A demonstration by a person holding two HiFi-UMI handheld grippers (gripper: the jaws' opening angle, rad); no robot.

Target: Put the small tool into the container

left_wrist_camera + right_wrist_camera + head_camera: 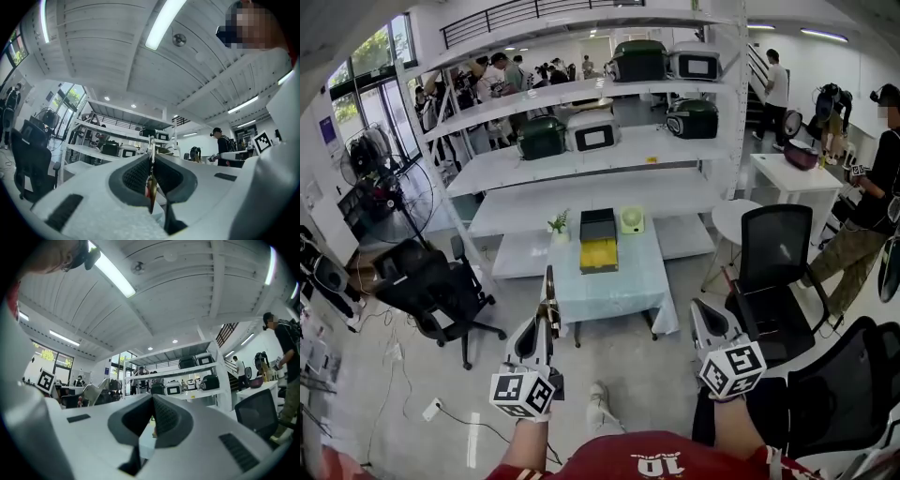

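My left gripper [547,315] is held low in front of me, shut on a small thin metal tool [549,286] that sticks up past its tips. In the left gripper view the tool [151,144] stands edge-on, pinched between the dark pads, with my left gripper [152,158] pointing toward the shelves. The container [598,254], an open box with a yellow inside and a black lid behind it, sits on the light-blue table [614,289] well ahead of both grippers. My right gripper [699,311] hangs at the right, shut with nothing in it [152,398].
A small potted plant [559,225] and a green round object [631,219] flank the container. Black office chairs stand at left [431,291] and right [776,267]. White shelves [581,155] with appliances rise behind the table. Cables lie on the floor [431,409]. People stand at the back.
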